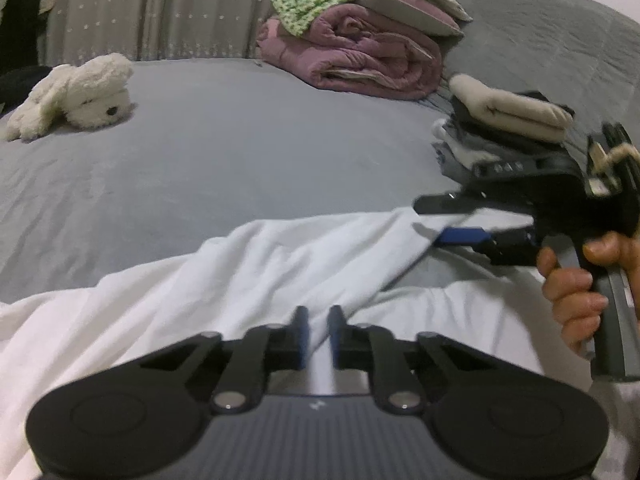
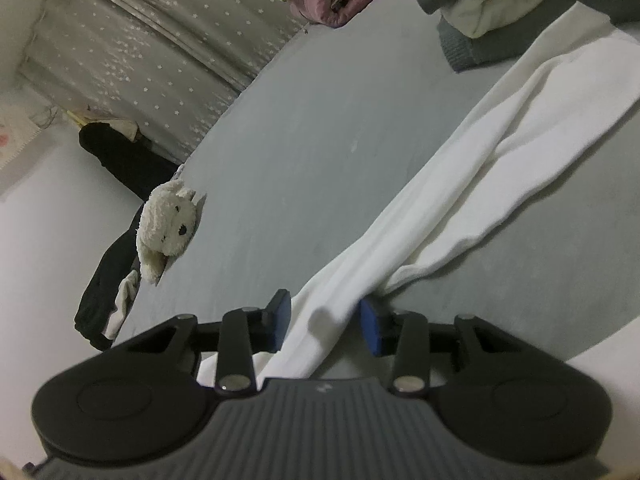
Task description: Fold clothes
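Left claw clenched on a pinch of white garment, limp and creased across the grey bed. Right claw part-spread; bunched white fold lies between its pads, grip unclear.

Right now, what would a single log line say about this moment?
left hand-held gripper: shut on white garment | right hand-held gripper: open, garment fold between its pads | garment: stretched across grey bed sheet
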Available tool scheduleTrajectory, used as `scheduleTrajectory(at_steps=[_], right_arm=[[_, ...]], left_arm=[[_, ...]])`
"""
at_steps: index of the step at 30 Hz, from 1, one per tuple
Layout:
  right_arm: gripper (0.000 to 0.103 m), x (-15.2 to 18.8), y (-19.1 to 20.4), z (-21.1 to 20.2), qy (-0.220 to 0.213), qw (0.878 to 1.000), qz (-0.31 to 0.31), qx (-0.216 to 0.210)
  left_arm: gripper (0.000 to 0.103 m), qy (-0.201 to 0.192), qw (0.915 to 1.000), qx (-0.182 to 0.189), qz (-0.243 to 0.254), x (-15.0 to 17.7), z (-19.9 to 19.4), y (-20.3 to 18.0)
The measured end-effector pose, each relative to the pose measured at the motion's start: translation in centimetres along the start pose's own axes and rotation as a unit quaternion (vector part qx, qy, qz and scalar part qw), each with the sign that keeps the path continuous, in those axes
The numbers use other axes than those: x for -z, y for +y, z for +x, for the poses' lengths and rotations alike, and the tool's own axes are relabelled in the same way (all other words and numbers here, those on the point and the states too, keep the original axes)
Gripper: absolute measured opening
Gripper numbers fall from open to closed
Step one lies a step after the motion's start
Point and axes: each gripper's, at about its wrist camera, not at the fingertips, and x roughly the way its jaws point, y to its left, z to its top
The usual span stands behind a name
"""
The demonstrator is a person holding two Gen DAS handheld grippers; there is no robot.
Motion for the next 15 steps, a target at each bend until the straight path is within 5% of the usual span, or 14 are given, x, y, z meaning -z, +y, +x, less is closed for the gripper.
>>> scheduleTrajectory(at_steps=[8,15], right_arm=[[0.043,0.3,0.1,-0.7,0.042,0.998,0.031,-0.031],[0.043,0.0,-0.3,-1.3,0.047,0.996,0.047,-0.053]], left_arm=[[0.000,-0.050,0.9987,-0.002,-0.010,-0.8,-1.5,0.3],[0.000,-0.089,0.9954,0.033,0.009,-0.9,-3.6,-0.4]])
